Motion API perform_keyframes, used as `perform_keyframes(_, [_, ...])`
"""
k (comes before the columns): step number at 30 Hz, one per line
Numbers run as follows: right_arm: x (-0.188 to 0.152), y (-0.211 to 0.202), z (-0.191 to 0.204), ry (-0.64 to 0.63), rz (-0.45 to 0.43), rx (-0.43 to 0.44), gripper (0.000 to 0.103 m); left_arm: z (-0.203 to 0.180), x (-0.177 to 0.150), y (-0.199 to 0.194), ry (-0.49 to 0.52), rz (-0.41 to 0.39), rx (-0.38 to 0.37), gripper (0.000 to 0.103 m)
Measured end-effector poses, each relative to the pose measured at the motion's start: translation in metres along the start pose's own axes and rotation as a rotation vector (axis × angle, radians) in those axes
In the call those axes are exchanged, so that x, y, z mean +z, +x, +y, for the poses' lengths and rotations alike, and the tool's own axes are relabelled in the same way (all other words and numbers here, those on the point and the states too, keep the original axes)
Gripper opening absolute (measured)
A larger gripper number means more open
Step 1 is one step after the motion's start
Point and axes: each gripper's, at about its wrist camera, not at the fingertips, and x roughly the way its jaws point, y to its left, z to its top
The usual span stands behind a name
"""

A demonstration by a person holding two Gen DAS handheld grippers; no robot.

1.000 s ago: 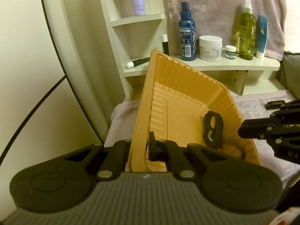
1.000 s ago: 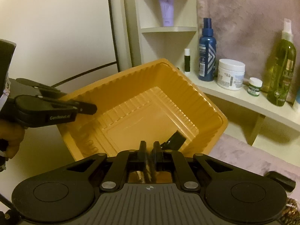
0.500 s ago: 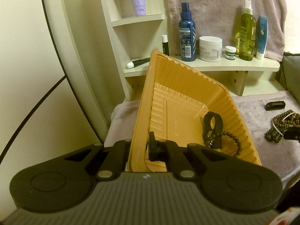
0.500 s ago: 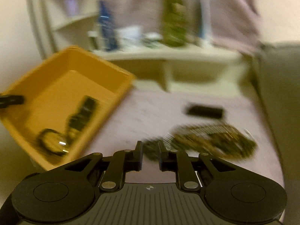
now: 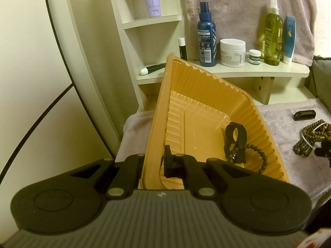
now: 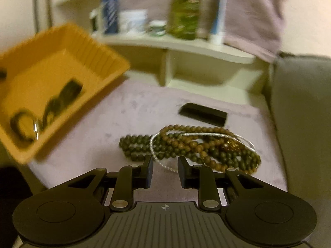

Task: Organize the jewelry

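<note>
The supporting surface is a mauve plush cloth (image 6: 132,111). A tangled pile of bead strands (image 6: 192,148), brown and dark green with one silver loop, lies directly on it. A small flat black case (image 6: 203,114) lies just behind the pile, apart from it. The orange tray (image 6: 99,55) is left of the pile, tilted.

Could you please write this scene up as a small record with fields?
tray: orange tray, tilted, its rim pinched by the left gripper
in tray: black band and dark bead bracelet
on cloth: bead pile with silver bangle; black bar behind it
right gripper: jaws opening, nothing between them, just short of the pile
</note>
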Motion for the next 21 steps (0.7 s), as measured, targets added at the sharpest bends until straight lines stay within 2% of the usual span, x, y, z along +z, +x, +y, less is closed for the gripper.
perform_keyframes(4, [-0.002, 0.008, 0.012, -0.160, 0.005, -0.012, 0.026, 0.000, 0.000, 0.000, 0.000, 0.000, -0.001, 0.004])
perform_keyframes(8, [-0.002, 0.013, 0.014, -0.195, 0.001, -0.012, 0.024, 0.000, 0.000, 0.000, -0.001, 0.000, 0.000, 0.004])
perform_keyframes(9, [-0.002, 0.013, 0.014, -0.202, 0.001, -0.008, 0.011, 0.001, 0.000, 0.000, -0.001, 0.000, -0.001, 0.004])
perform_keyframes(10, [-0.002, 0.013, 0.015, -0.212, 0.000, -0.008, 0.003, 0.001, 0.000, 0.000, -0.001, 0.001, 0.000, 0.004])
perform_keyframes(11, [-0.003, 0.012, 0.016, -0.218, -0.006, -0.009, 0.002, 0.001, 0.000, 0.000, 0.000, 0.000, 0.000, 0.004])
perform_keyframes(21, [0.022, -0.029, -0.007, -0.060, -0.146, -0.002, 0.002, 0.001, 0.000, 0.000, 0.000, 0.000, -0.001, 0.004])
